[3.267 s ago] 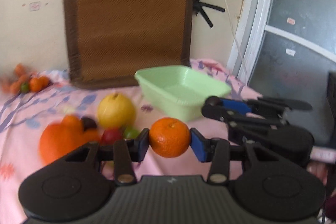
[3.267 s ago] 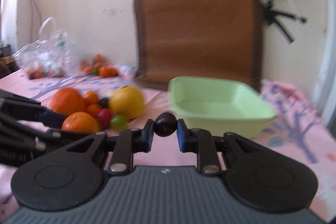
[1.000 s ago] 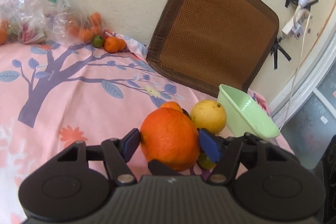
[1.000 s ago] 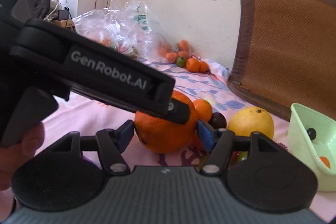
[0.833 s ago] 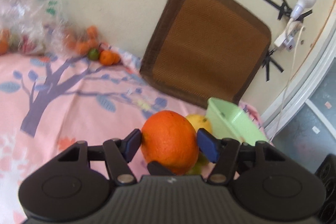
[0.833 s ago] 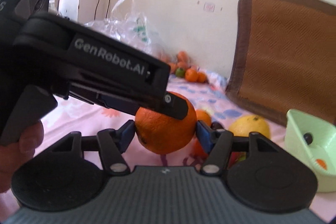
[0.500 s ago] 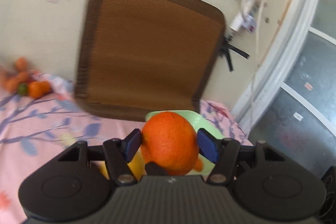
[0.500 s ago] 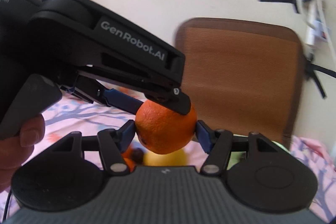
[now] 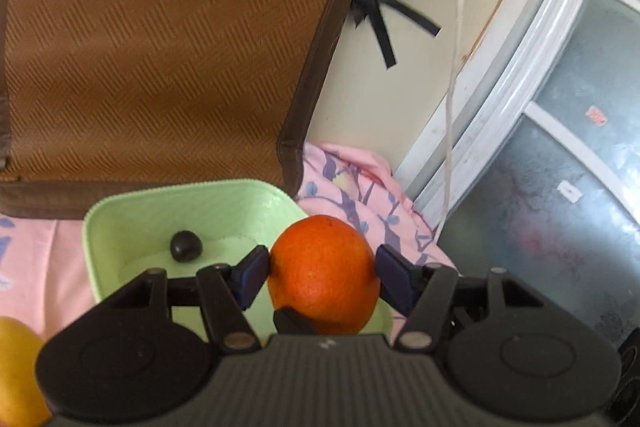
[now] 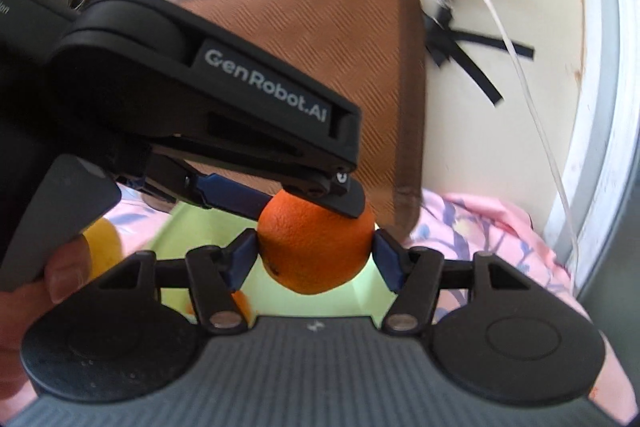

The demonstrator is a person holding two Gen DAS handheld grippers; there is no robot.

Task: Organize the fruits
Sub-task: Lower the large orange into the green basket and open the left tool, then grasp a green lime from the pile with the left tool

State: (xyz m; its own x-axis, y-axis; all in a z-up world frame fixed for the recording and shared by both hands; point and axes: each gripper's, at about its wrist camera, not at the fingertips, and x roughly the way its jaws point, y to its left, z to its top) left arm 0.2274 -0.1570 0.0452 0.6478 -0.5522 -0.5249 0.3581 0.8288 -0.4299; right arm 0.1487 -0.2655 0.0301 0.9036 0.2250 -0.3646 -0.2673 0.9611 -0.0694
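Right wrist: "GenRobot.AI" on left gripper (image 10: 310,199); both it and right gripper (image 10: 316,259) clamp 1 orange (image 10: 316,251).

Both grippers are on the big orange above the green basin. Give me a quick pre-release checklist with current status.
1. Left gripper pads on both sides of the big orange: ok.
2. Right gripper pads on the same orange too: ok.
3. Orange over the green basin: ok, though it sits toward the basin's right rim in the left wrist view.
4. Dark small fruit clear of the drop spot: ok, it lies left of the orange.
5. Small orange fruit already in the basin clear of the drop spot: cannot tell, mostly hidden behind the right gripper.
6. Height above the basin floor: cannot tell.
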